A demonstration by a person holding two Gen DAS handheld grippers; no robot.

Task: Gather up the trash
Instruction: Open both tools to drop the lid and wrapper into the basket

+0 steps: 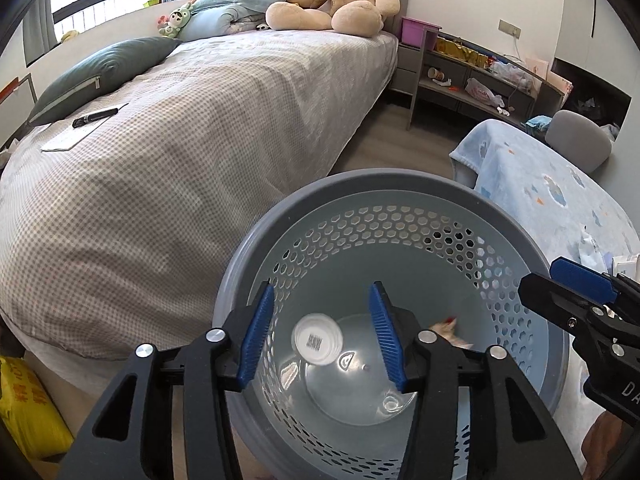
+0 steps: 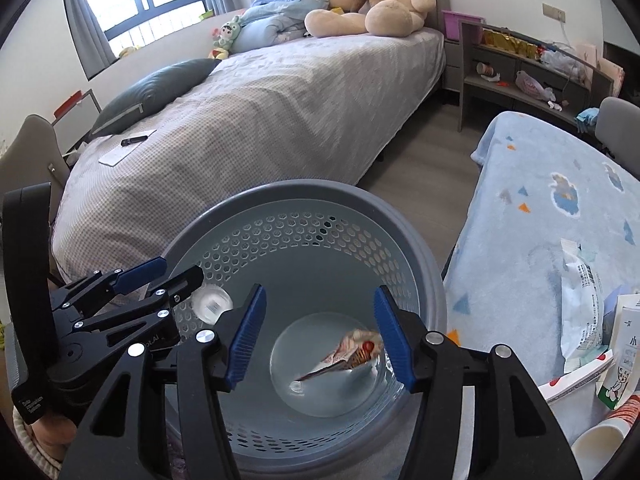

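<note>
At the bottom of the round grey perforated plastic waste basket [image 2: 404, 216] lie a crumpled red-and-white foil wrapper [image 2: 352, 354] and a small white plastic cup with a barcode label [image 1: 318, 338], cup near the left wall, wrapper right of centre. Both look light; wrapper soft and crinkly, cup thin and crushable, best pinched at the rim. Left gripper [image 1: 322, 334] and right gripper [image 2: 320, 338] hang side by side over the basket mouth, tilted steeply downward, jaws apart and empty. More packaging [image 2: 582, 308] sits on the blue blanket-covered table's [image 2: 532, 184] near edge.
</note>
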